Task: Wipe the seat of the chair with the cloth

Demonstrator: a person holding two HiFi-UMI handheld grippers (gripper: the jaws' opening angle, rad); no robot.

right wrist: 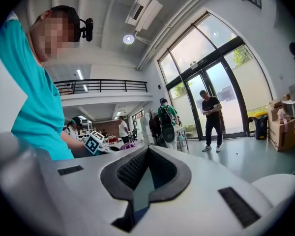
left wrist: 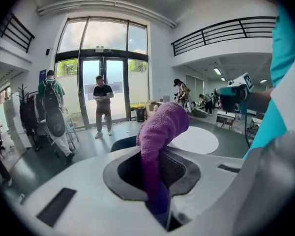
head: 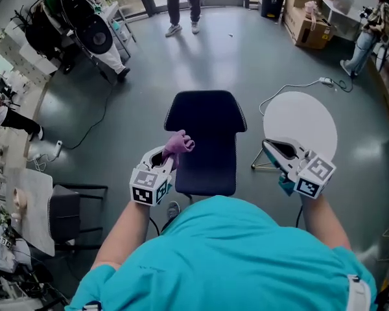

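Note:
The dark navy chair (head: 207, 141) stands right in front of me, its seat bare. My left gripper (head: 164, 159) hovers over the seat's left edge, shut on a purple cloth (head: 179, 144) that bunches up out of its jaws. In the left gripper view the purple cloth (left wrist: 160, 134) stands pinched in the left gripper (left wrist: 157, 154), and a bit of the chair (left wrist: 123, 143) shows behind it. My right gripper (head: 276, 151) is held off to the chair's right, over the edge of a white round table (head: 305, 125). In its own view the right gripper (right wrist: 148, 150) is shut and holds nothing.
A person (head: 183, 5) stands by the glass doors beyond the chair. A rack with a backpack (head: 84, 28) stands at the far left and cardboard boxes (head: 306, 21) at the far right. A second chair (head: 68, 214) stands near left. A cable (head: 298, 86) runs across the grey floor.

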